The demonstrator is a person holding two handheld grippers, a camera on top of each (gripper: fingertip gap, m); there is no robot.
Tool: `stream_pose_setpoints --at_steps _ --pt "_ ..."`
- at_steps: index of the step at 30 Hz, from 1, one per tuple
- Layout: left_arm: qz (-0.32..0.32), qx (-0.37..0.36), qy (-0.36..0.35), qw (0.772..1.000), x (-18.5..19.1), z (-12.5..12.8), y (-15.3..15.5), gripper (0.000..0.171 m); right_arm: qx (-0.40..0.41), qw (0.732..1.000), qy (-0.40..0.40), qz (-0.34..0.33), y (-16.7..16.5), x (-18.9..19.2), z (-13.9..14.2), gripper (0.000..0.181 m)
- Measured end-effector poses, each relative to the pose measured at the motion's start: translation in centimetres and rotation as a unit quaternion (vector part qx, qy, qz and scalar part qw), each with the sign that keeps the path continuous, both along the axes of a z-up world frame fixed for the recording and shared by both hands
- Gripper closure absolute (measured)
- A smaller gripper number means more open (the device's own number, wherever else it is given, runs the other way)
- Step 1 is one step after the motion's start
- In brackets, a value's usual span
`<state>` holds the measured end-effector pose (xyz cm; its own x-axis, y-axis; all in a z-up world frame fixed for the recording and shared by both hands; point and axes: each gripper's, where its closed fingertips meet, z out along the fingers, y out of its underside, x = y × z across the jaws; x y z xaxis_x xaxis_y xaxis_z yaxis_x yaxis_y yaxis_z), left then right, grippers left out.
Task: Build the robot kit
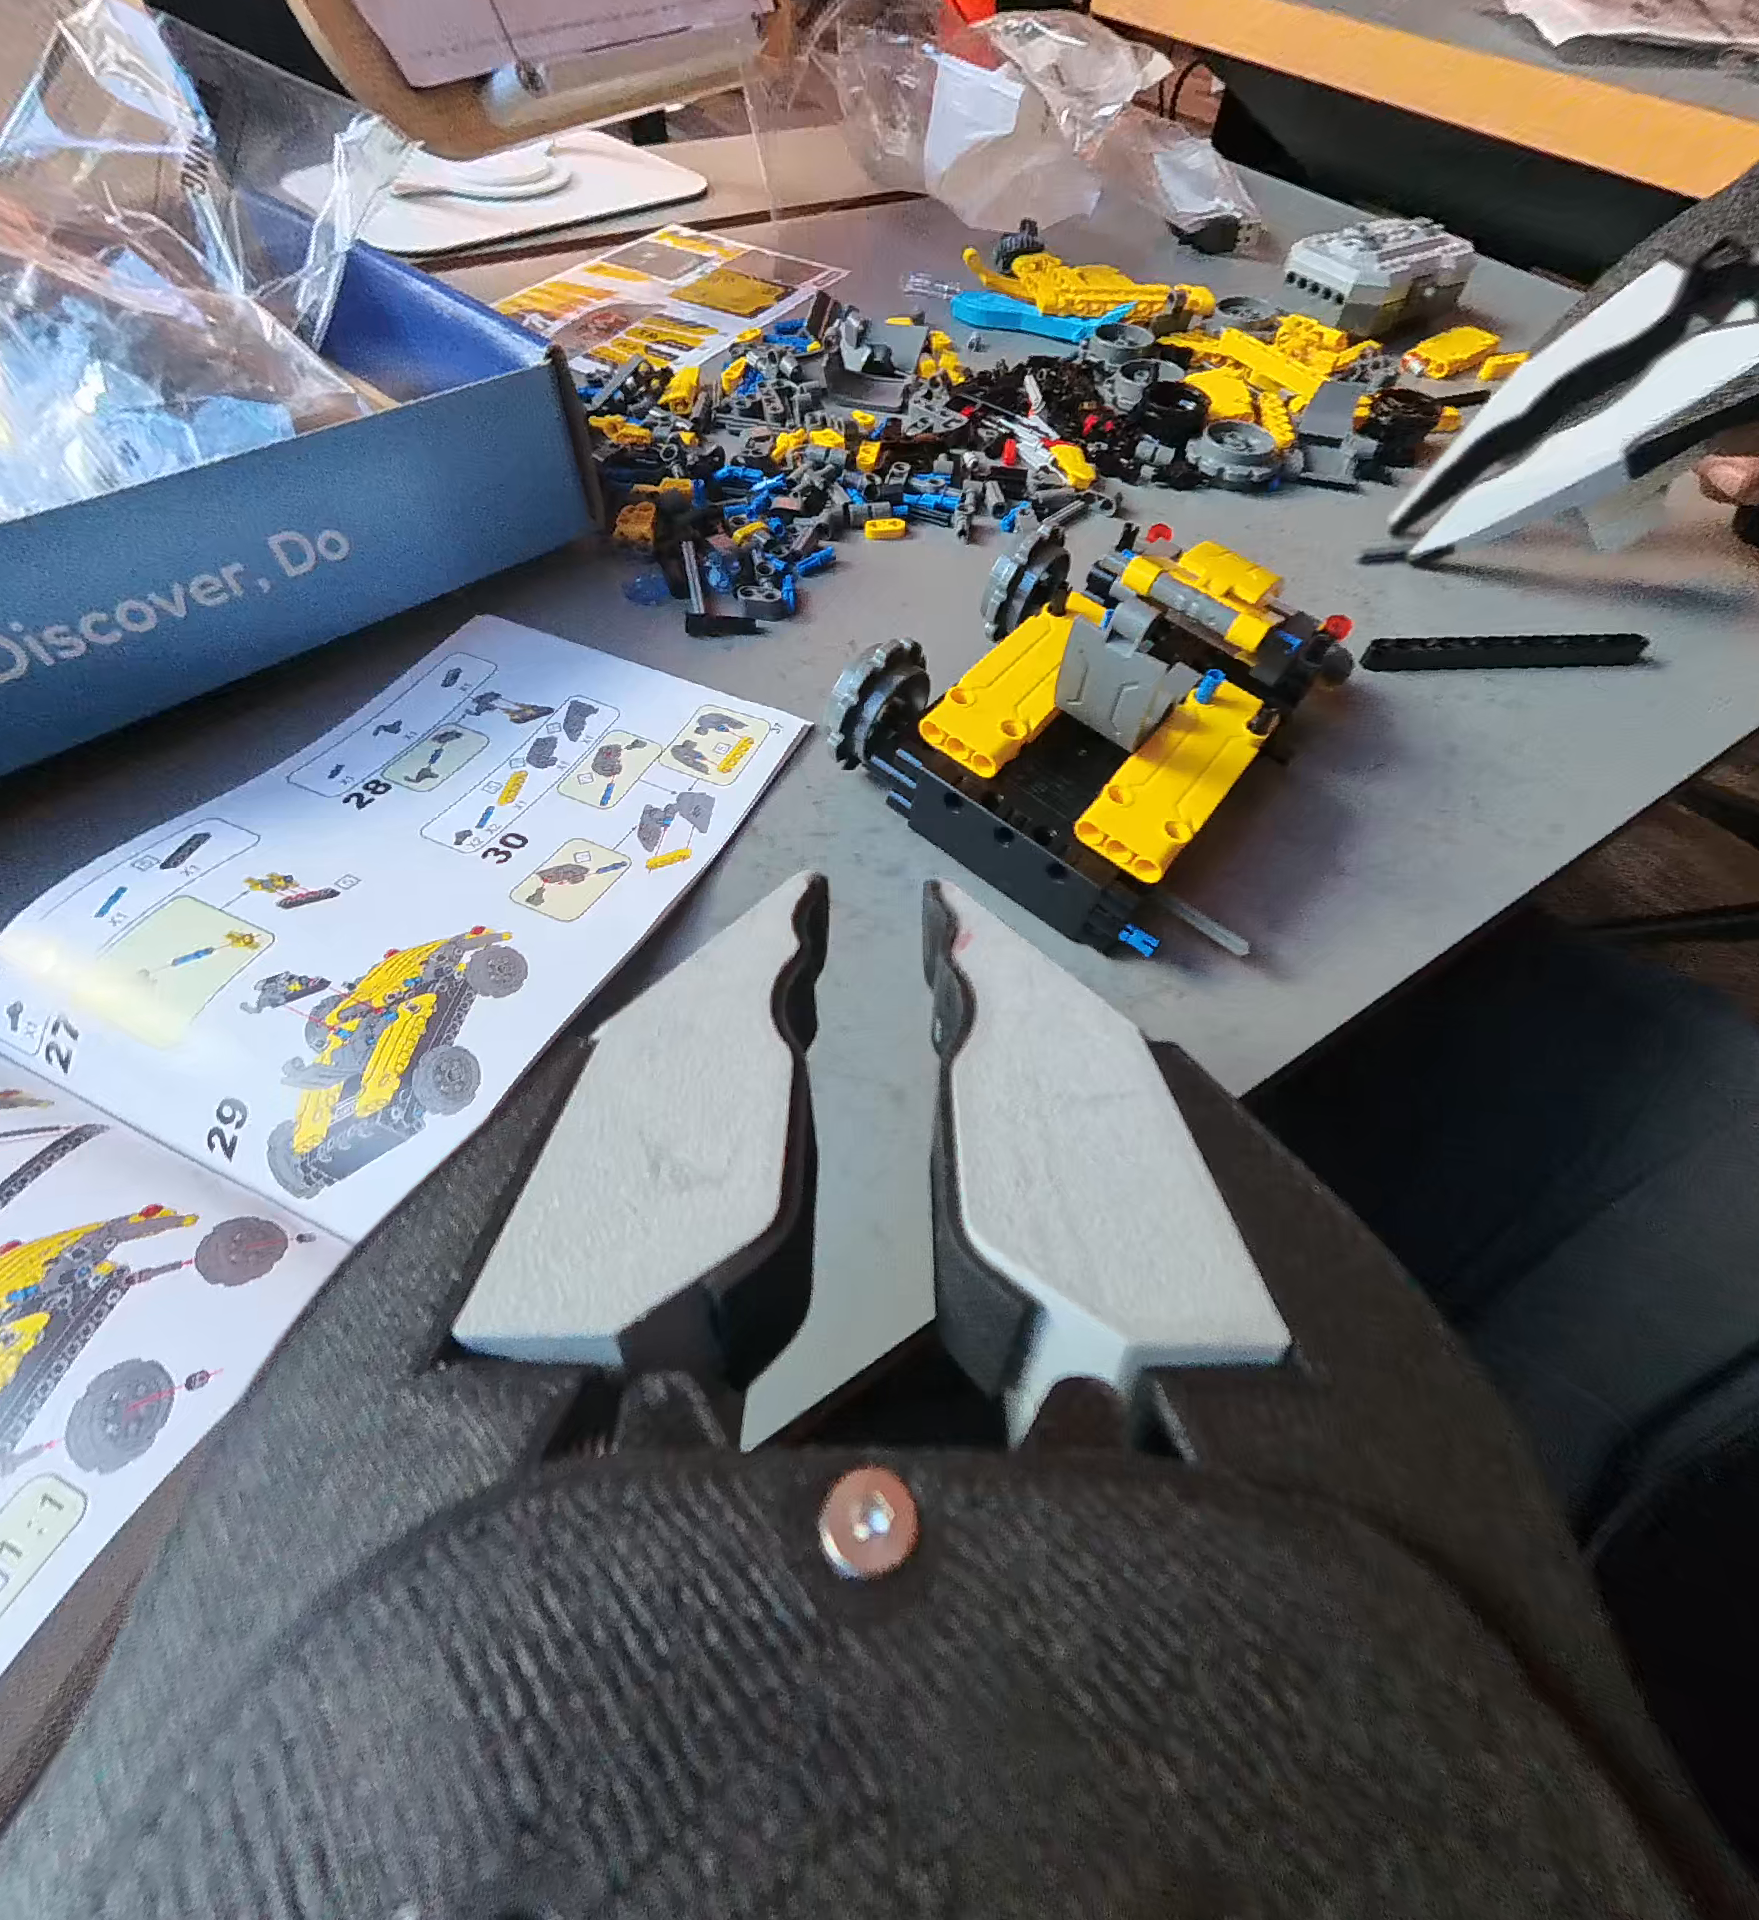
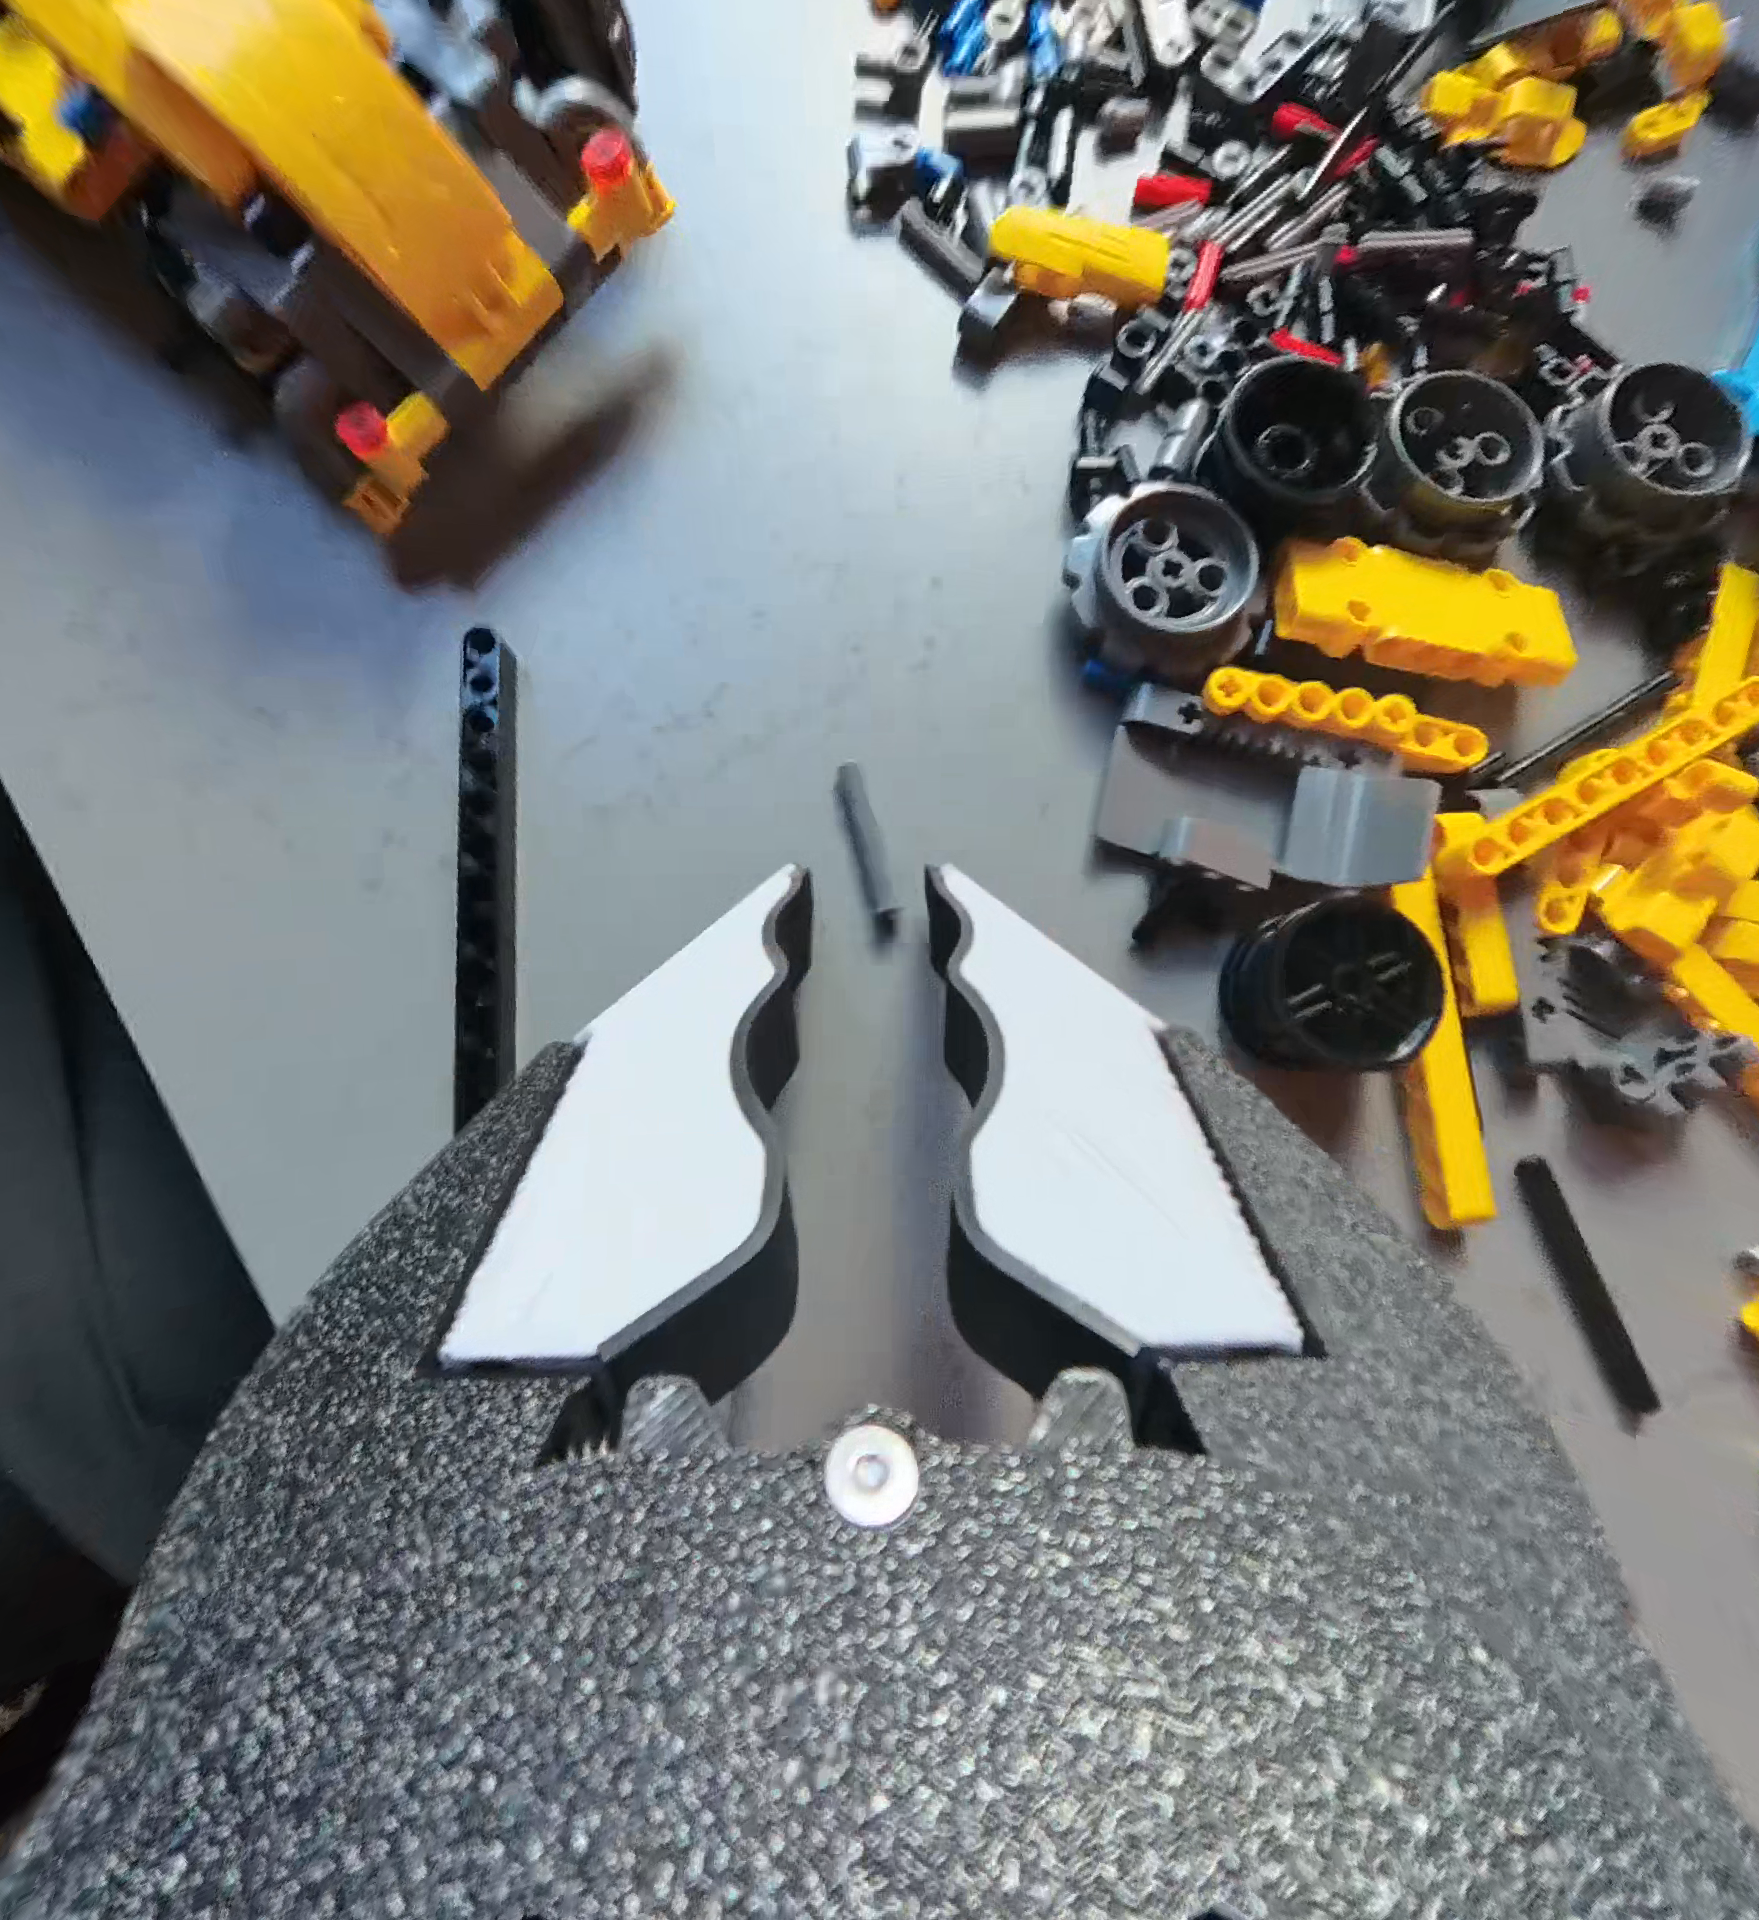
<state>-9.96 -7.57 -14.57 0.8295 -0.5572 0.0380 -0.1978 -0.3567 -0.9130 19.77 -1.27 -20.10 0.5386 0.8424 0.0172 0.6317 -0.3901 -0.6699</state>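
Blue box (image 1: 231,551): white lettering. Instruction booklet (image 1: 366,935): printed step numbers.

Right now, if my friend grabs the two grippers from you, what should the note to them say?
Left gripper: open, empty, over the grey table at the corner of the open instruction booklet; the half-built yellow and black vehicle stands just ahead.
Right gripper: open, empty, tips on either side of the near end of a small dark grey pin lying on the table.
Long black beam: flat on the table left of that gripper.
Loose parts pile: to its right, with wheels and yellow beams.
Blue box: behind the booklet.
Built so far: body with two wheel hubs. The pile remains unsorted.
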Motion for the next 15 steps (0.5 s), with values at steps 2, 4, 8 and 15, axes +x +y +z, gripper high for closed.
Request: stream_pose_setpoints --at_steps 2,4,8,15 --pt "0.01 -0.003 -0.006 1.0 -0.2 0.0 0.0 0.157 -0.024 1.0 0.012 0.011 -0.3 -0.7 -0.3 0.166" --pt "0.019 -0.008 -0.017 1.0 -0.2 -0.1 -0.2 0.157 -0.03 0.999 0.026 0.015 -0.6 -1.2 -0.3 0.177" --pt "0.025 -0.022 -0.013 0.999 -0.4 -1.0 -0.8 0.157 -0.036 0.999 0.039 -0.01 -1.5 -0.2 -0.2 0.177" --pt "0.027 -0.04 0.006 0.999 -0.6 -2.1 -1.0 0.152 0.001 0.998 0.034 -0.046 -3.8 2.6 -0.2 0.173"
